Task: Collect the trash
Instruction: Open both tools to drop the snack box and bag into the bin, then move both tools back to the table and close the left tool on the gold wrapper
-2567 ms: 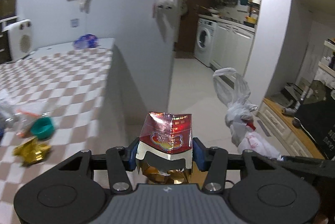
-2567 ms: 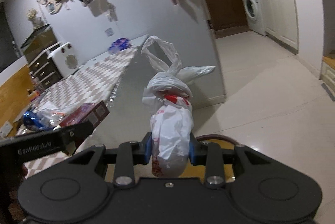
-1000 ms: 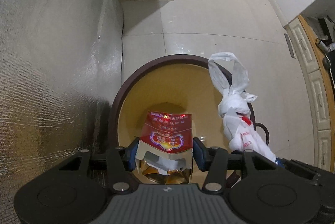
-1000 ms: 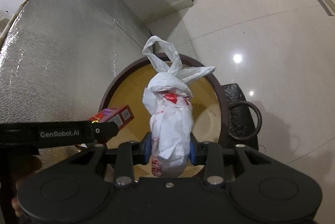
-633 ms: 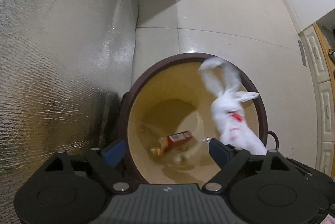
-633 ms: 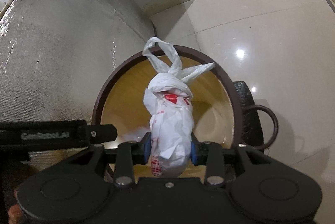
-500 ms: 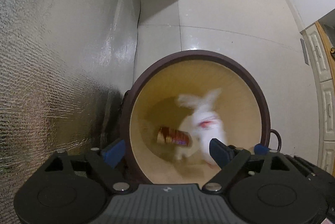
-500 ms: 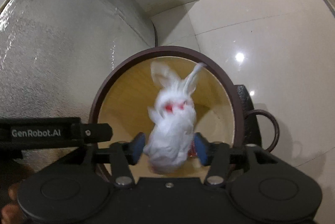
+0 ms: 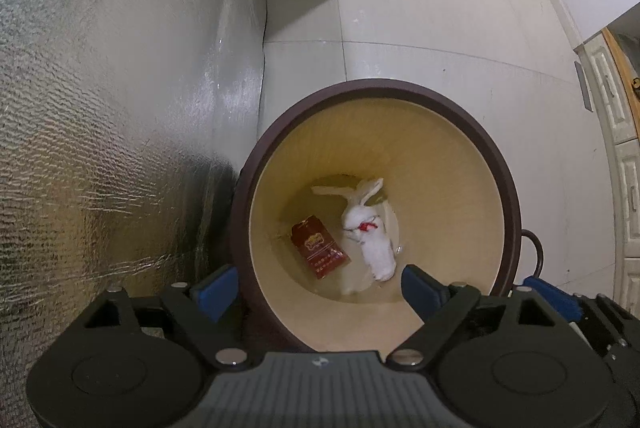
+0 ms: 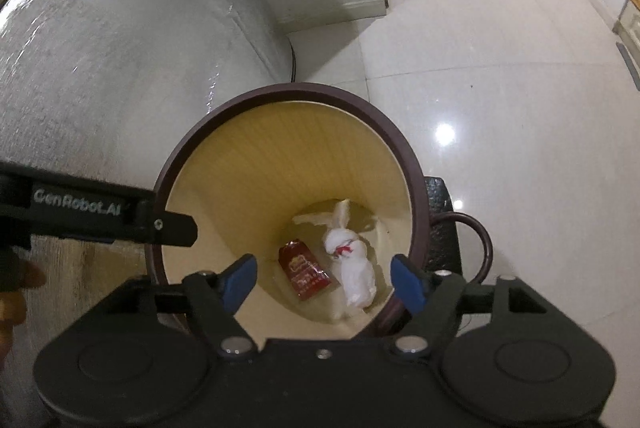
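My left gripper (image 9: pixel 316 286) hangs straight over the trash bin (image 9: pixel 508 188), its jaws spread wide with nothing between the blue pads (image 9: pixel 218 286). My right gripper (image 10: pixel 324 280) tilts down over the same bin (image 10: pixel 184 156) from the other side, its jaws opening and empty too; its blue pads (image 10: pixel 406 282) frame the bin's mouth. In the right wrist view the black body of my left gripper (image 10: pixel 96 214) reaches in from the left edge across the bin's dark brown rim.

Deep on the yellow floor of the bin lie the two pieces of trash side by side: the red carton (image 9: pixel 320 246) lying flat to the left, and the knotted white plastic bag (image 9: pixel 370 232) just beside it on the right, its tied handles pointing away from me. The same pair shows from the right wrist, carton (image 10: pixel 304 274) left, bag (image 10: pixel 354 266) right.

A dark ring handle (image 10: pixel 478 248) stands out from the bin's right side. Left of the bin rises a silvery foil-covered panel (image 9: pixel 120 108); beyond it stretches the pale tiled floor (image 10: pixel 500 88).
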Tool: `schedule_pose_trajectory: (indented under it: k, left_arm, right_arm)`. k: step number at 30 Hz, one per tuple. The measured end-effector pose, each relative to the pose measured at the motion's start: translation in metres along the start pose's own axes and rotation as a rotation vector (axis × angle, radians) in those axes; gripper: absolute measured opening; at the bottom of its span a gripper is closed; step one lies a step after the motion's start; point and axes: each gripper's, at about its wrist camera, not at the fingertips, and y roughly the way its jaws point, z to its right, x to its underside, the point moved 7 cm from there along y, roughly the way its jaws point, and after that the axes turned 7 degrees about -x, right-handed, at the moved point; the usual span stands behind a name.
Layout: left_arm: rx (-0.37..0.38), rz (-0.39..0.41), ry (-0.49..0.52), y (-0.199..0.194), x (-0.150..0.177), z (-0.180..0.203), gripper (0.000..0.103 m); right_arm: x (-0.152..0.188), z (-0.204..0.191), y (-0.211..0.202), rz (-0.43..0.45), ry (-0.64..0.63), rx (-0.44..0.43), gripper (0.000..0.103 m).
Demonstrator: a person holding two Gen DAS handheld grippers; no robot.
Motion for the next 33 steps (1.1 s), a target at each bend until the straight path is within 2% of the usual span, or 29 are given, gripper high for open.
schedule_pose_trajectory:
  k: [8,14,21,33]
  left_arm:
    - [-0.04,0.001,-0.01,-0.002,0.007,-0.009,0.095]
    - [-0.065,0.026,-0.006,-0.017,0.015,-0.011,0.101]
    - [-0.038,0.062,-0.002,-0.045,0.025,-0.014,0.101]
    - [0.008,0.179,0.005,-0.115,0.059,-0.029,0.101]
  right_arm:
    - [0.009,-0.008,-0.02,0.018,-0.069,0.029,0.087]
    - [0.009,-0.011,-0.029,0.044,-0.087,0.034,0.103]
    - [0.012,-0.01,-0.051,0.083,-0.091,0.065,0.103]
    - [0.028,-0.028,-0.111,0.17,-0.103,0.087,0.103]
